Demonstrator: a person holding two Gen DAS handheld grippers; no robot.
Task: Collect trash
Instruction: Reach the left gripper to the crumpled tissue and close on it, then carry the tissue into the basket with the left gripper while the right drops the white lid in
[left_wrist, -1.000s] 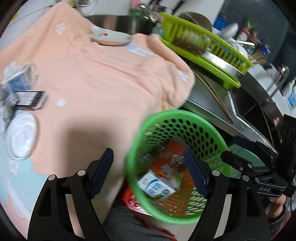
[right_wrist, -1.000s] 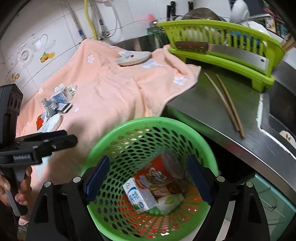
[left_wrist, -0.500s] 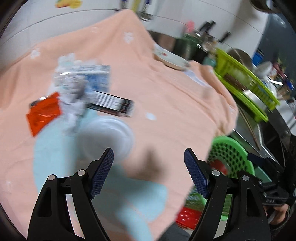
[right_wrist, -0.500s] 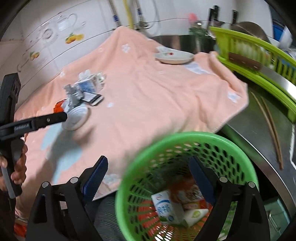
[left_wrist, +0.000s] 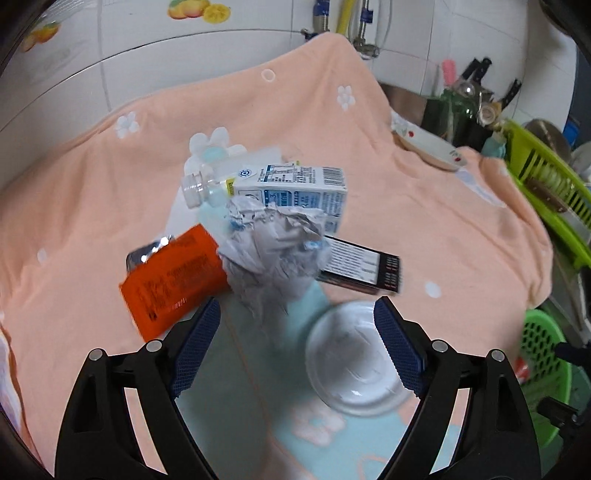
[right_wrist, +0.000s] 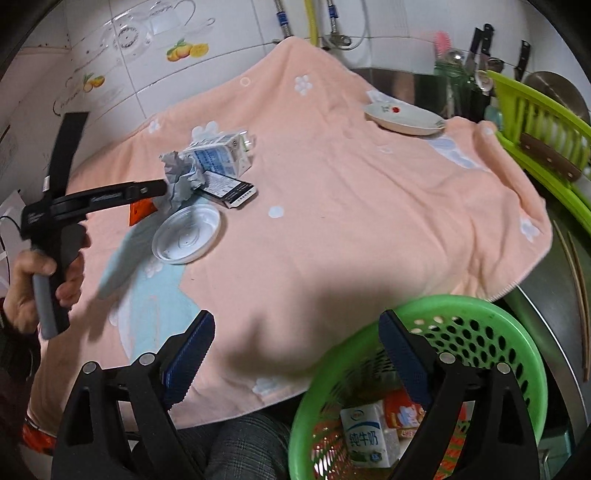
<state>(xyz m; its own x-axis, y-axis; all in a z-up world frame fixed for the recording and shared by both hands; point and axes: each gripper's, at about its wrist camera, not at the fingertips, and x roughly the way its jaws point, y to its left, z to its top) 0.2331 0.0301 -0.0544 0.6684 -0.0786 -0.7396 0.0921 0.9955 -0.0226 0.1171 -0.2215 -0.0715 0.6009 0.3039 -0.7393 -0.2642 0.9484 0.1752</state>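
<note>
— Just ahead of the left gripper (left_wrist: 295, 332), what lies on the peach towel (left_wrist: 461, 240)?
— A small heap of rubbish. A crumpled grey paper (left_wrist: 273, 247) sits straight beyond the gap between the jaws. An orange packet (left_wrist: 173, 280) lies beside the left pad, with a bit of foil wrapper (left_wrist: 147, 253) peeking from behind it. A clear round lid (left_wrist: 354, 362) lies under and just beyond the right pad.
— And farther out?
— Behind the paper, a blue-and-white milk carton (left_wrist: 295, 188) lies on its side with a clear plastic bottle (left_wrist: 201, 184) at its left end. A flat dark box (left_wrist: 362, 266) pokes out to the right of the paper.
— Is the left gripper grasping anything?
— No. Its jaws have just been widening and stand spread apart with nothing between them.
— And the right gripper (right_wrist: 295, 354)?
— Released too; its jaws have also just been spreading, and nothing is between them. A green basket (right_wrist: 509, 332) sits at its right finger, with a milk carton (right_wrist: 365, 439) and an orange pack (right_wrist: 404, 411) inside.
— Anything beyond the heap?
— A small plate (right_wrist: 404, 118) rests far off on the towel, near a green dish rack (right_wrist: 535, 122).
</note>
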